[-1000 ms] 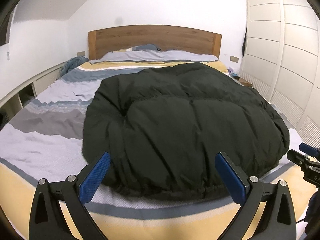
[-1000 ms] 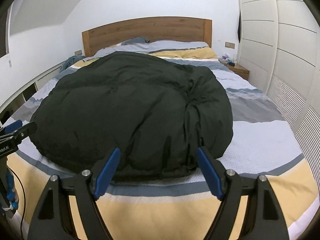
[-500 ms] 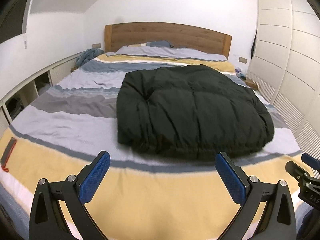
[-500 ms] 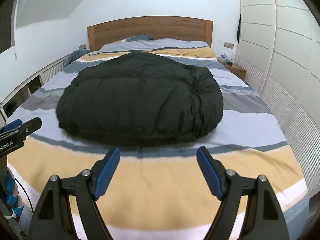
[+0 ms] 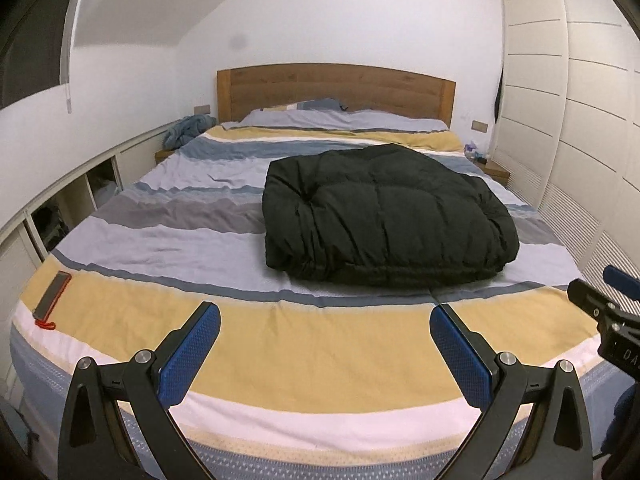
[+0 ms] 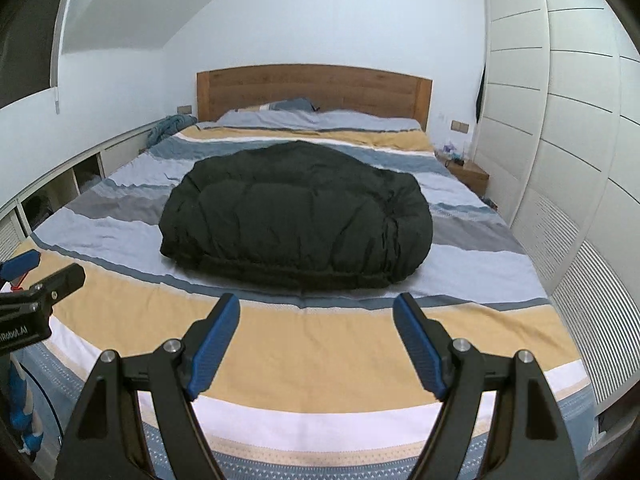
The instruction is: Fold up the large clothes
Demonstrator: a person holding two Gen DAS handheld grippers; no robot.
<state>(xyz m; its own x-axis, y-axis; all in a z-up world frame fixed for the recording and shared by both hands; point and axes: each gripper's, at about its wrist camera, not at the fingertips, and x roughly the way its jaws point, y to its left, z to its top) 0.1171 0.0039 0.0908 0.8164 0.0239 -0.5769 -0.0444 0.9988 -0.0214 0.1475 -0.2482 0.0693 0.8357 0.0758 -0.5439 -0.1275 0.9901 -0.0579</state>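
The left gripper (image 5: 325,354), a black two-finger frame with blue textured pads, is spread wide with nothing between its fingers; it hangs over the foot edge of the bed, clear of the bedding. The right gripper (image 6: 316,342), of the same black-and-blue build, is likewise spread wide and empty, also above the foot edge. In the left wrist view the right gripper shows at 3 o'clock; in the right wrist view the left gripper shows at 9 o'clock. Directly below both lies the striped bed cover (image 5: 280,344) in yellow, white, grey and blue bands. At 12 o'clock from each gripper, well apart from the fingers, the folded black quilted puffer garment (image 5: 384,216) rests as a thick rectangular bundle on the grey and pale blue stripes at mid-bed, its gathered hem edge facing the grippers. At 9 o'clock in the left wrist view, a dark flat phone in a red case (image 5: 52,295) lies on the yellow band near the bed's left corner. Beyond the garment, at 12 o'clock, stands the brown wooden headboard (image 5: 336,90). White panelled wardrobe doors (image 6: 560,128) run along 3 o'clock.
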